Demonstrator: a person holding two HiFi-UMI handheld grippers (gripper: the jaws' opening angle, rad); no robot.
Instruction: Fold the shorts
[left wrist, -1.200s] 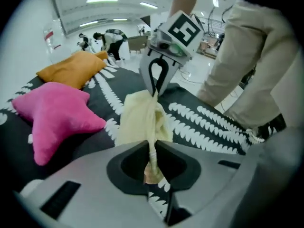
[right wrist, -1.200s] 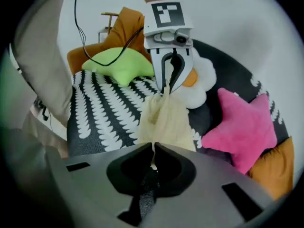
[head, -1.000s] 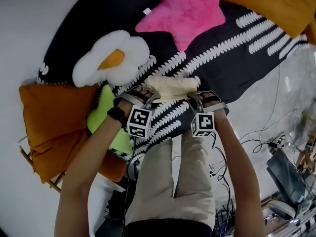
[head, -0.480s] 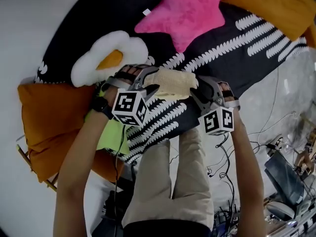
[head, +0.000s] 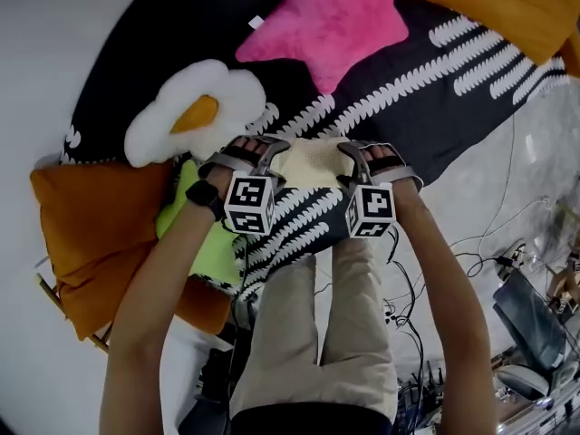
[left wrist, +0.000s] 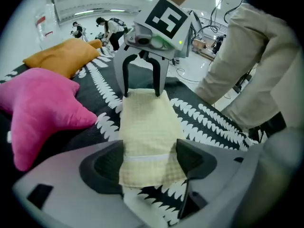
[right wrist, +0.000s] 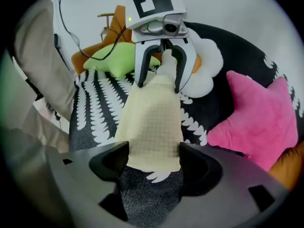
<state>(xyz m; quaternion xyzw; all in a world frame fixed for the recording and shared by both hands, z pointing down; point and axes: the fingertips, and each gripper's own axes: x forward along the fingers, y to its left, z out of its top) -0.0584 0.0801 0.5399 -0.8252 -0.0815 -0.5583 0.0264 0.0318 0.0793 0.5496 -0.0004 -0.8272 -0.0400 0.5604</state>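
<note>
Head view: folded yellow shorts [head: 313,161] flat on the black patterned blanket [head: 426,71], straddled end to end by left gripper [head: 268,157] and right gripper [head: 355,159]; bunched thicker a second ago.

Left gripper view: fingers [left wrist: 192,158] just spread fairly wide, cloth lying slack between, unpinched.

Right gripper view: same, fingers [right wrist: 111,163] just parted, hem loose between them. Looks like a release; fold probably finished.

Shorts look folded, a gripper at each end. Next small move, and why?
Probably lift both grippers straight up and clear. The left gripper and right gripper have just been opening, and the folded shorts lie on the patterned cover, one end between each pair of jaws.
</note>
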